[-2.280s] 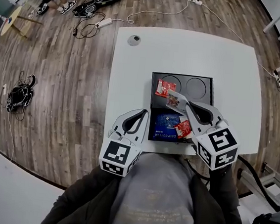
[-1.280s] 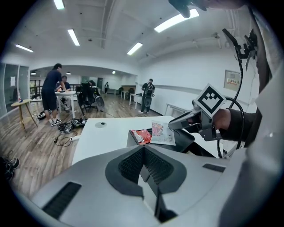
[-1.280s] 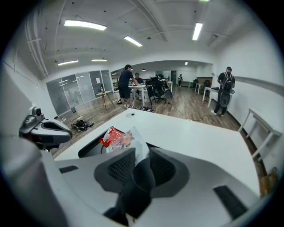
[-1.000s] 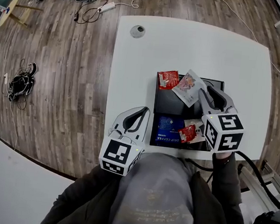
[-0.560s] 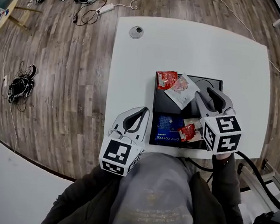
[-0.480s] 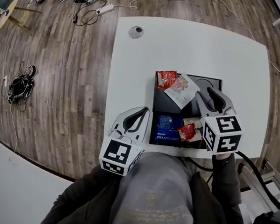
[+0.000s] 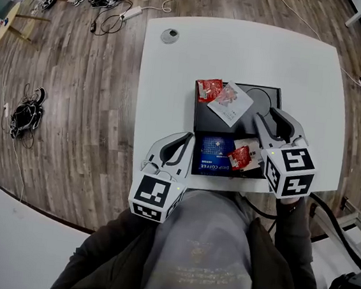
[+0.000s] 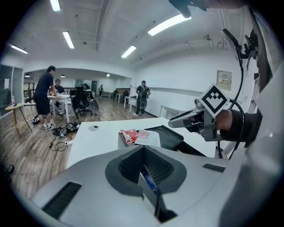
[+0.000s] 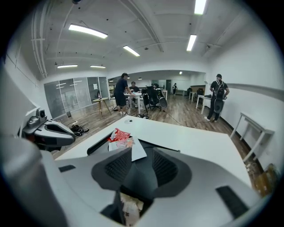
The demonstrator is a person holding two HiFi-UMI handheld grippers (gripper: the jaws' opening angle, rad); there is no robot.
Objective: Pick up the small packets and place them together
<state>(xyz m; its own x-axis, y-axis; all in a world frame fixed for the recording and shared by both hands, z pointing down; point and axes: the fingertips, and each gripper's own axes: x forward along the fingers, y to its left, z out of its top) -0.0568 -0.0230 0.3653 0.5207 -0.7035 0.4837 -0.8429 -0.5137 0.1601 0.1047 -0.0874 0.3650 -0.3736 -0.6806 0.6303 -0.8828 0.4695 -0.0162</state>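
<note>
Red packet (image 7: 239, 157): likely light, limp; pinch an edge

Wood-floored office; white surface (image 7: 176, 63) carries a black tray (image 7: 212, 119). Right hand-held gripper (image 7: 264, 120) slightly parted, empty; left hand-held gripper (image 7: 186, 139) closed, empty. White packet (image 7: 229, 104) touches far red packet (image 7: 209, 89) beyond the right one; red packet lies just left of it.

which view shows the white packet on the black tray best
The head view: the white packet lies flat and whole on the black tray, right beside the red packet. The left gripper view shows it from low down, foreshortened. The right gripper view shows only its far part, the rest hidden behind that gripper's own jaws.
</note>
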